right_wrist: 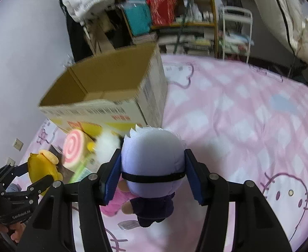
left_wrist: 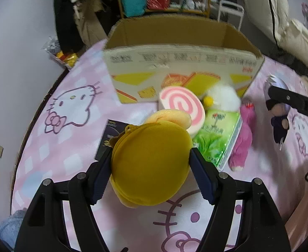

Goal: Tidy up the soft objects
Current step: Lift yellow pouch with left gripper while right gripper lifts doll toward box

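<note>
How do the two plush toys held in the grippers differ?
The yellow plush, in the left gripper, is round, mustard yellow and has a zipper; the doll, in the right gripper, has a pale lilac head, black band and dark body. Both are clamped between jaws near the cardboard box.

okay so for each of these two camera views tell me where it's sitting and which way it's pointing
Left wrist: on the left gripper, looking forward along its fingers at the yellow plush pouch it clamps, cardboard box ahead; the right gripper's dark finger shows at the right edge.
Right wrist: on the right gripper, looking over the white-haired doll it clamps, across the pink mat; the left gripper and pouch show lower left.
Shared: box, pink swirl cushion, white fluffy toy, shelf behind.
</note>
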Available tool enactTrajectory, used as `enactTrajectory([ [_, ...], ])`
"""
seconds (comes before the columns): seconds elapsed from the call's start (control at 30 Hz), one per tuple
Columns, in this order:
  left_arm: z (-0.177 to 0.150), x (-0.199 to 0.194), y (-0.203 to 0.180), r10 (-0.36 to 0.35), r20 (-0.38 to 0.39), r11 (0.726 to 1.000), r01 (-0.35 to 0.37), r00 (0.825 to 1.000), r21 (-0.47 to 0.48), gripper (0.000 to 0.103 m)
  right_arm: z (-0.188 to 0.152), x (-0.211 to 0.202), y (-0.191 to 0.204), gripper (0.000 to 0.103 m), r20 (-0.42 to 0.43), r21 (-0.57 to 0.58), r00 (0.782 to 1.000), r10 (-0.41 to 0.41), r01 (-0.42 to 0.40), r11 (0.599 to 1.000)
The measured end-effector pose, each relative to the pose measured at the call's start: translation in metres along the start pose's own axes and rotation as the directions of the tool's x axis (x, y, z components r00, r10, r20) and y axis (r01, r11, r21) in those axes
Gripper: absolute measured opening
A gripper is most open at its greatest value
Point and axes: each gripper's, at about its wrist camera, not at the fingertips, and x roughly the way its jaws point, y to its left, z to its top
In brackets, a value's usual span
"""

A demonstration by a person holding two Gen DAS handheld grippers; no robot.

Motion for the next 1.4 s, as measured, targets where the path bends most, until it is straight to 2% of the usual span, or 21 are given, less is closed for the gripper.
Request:
enactTrajectory([
  [0.13,0.001,-0.027,0.006,0.010,0.115,0.999,-0.007,0.993,-0.033,0.071,0.003,-0.022,0.010,0.061,0.104,-0.051,0.994,0.028,-0.022,0.998],
  [0.17,0.001,-0.038,0.007,0.010,0.164,0.999,-0.003,0.986,-0.040,0.071,0.003,-0.027,0.011,0.061,0.126,-0.057,0.992,0.027,-0.020,0.998],
  [0.3,0.000,-0.067,0.013,0.017,0.281,0.998,0.002,0.960,-0.068,0.071,0.004,-0.048,0.015,0.061,0.223,-0.078,0.974,0.031,-0.014,0.997],
  [0.4,0.000,-0.088,0.016,0.007,0.367,0.998,0.018,0.930,-0.065,0.072,0.004,-0.061,0.018,0.061,0.286,-0.088,0.958,0.035,-0.010,0.996],
  [0.7,0.011,-0.126,0.009,0.053,0.506,0.998,-0.036,0.861,-0.044,0.072,0.014,-0.091,0.032,0.061,0.400,-0.133,0.915,0.056,-0.002,0.991],
  [0.83,0.019,-0.139,0.006,0.068,0.589,0.998,-0.061,0.805,-0.032,0.072,0.024,-0.098,0.040,0.061,0.431,-0.158,0.899,0.075,-0.006,0.987],
  [0.9,0.022,-0.143,0.007,0.077,0.612,0.997,-0.066,0.787,-0.041,0.072,0.027,-0.099,0.043,0.061,0.441,-0.169,0.894,0.082,-0.007,0.986],
  [1.03,0.037,-0.145,0.009,0.073,0.630,0.997,-0.060,0.773,-0.042,0.072,0.042,-0.096,0.051,0.061,0.461,-0.194,0.883,0.088,0.003,0.981],
  [1.27,0.073,-0.140,0.012,0.060,0.675,0.998,-0.054,0.735,-0.030,0.072,0.074,-0.093,0.062,0.061,0.512,-0.233,0.851,0.120,0.003,0.972],
  [1.4,0.090,-0.128,0.012,0.046,0.692,0.999,-0.041,0.721,-0.024,0.072,0.088,-0.087,0.066,0.061,0.533,-0.244,0.837,0.128,0.007,0.970],
])
